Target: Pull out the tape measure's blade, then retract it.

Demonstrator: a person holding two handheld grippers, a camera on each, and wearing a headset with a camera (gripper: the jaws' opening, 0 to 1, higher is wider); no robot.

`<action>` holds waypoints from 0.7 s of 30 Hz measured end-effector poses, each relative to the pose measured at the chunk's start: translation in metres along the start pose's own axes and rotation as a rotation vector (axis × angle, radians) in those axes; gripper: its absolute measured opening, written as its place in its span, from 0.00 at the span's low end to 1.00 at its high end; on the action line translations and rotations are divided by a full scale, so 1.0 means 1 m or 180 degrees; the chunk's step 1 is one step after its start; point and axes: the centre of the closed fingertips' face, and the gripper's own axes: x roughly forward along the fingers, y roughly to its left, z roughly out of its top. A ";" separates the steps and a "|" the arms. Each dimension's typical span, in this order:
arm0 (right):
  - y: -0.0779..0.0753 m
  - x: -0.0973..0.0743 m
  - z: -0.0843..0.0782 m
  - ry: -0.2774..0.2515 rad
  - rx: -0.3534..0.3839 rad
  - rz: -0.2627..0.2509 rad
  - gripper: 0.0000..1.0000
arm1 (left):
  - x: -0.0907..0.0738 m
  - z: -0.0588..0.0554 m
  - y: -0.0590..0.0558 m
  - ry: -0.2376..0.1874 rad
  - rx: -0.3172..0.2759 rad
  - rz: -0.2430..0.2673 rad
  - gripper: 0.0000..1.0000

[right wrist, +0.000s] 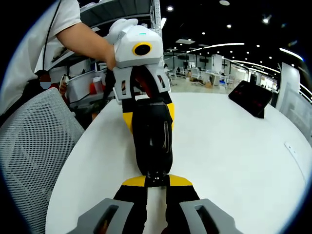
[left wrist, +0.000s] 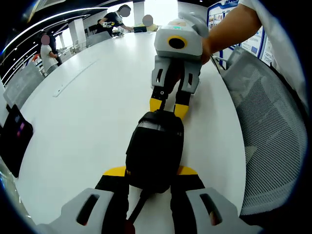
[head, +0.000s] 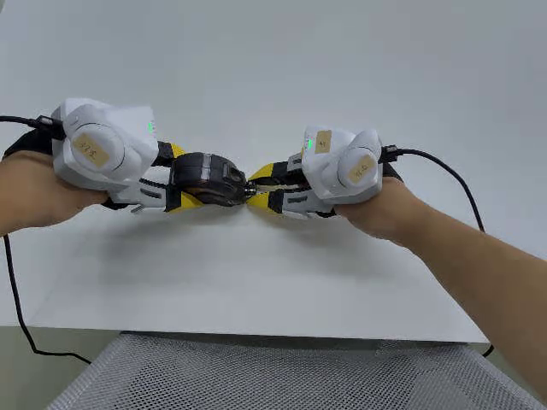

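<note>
The left claw (head: 182, 176) clamps the black plastic-cased tape measure (head: 209, 178) over the white bench (head: 273, 77), bracing it. At the case's mouth the right claw (head: 257, 188) pinches the small metal blade hook (right wrist: 156, 178), apparently ready to draw it out.

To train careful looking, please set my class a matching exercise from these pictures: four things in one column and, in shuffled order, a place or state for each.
Things
1. left gripper
2. right gripper
3. tape measure
4. mesh chair

Places and states
A. black, held between the two grippers
B. grey, just below the near edge of the white table
C. shut across the tape measure's body
D. shut on the blade end at the tape measure's front

Pairs: 1-C, 2-D, 3-A, 4-B.
</note>
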 end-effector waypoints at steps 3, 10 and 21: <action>0.000 -0.001 0.000 0.0014 -0.0027 0.0006 0.10 | 0.000 0.000 0.000 0.0022 0.0032 -0.0007 0.27; 0.000 -0.005 -0.001 0.0013 -0.0029 -0.0005 0.09 | 0.001 0.000 0.001 0.0024 0.0035 -0.0021 0.27; 0.001 -0.008 0.001 0.0012 -0.0053 -0.0014 0.09 | 0.000 0.000 0.002 0.0030 0.0018 -0.0019 0.27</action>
